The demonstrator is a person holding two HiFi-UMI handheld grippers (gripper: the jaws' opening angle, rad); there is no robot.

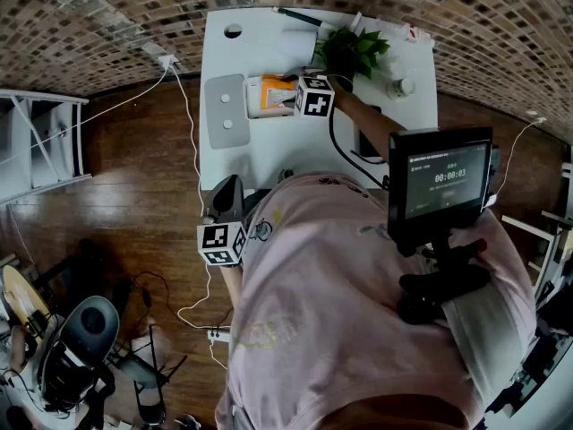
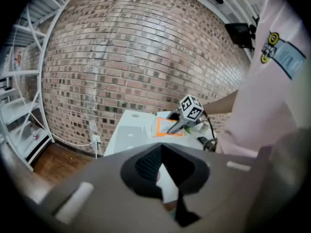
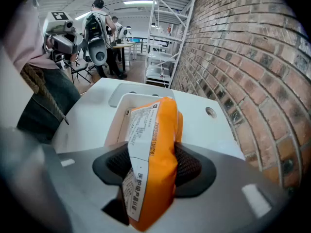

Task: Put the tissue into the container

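The orange tissue pack stands on edge between my right gripper's pads, which press on both of its sides. It hangs just over the near end of the white open container on the white table; I cannot tell whether it touches it. From above, the pack and right gripper sit over the container beside the grey lid. My left gripper hangs low off the table's near edge, close to my body; its jaws meet at the tips with nothing between them.
A grey lid lies left of the container. A green plant, a small bottle and a dark flat item occupy the table's right side. White shelving stands at far left. People stand in the background.
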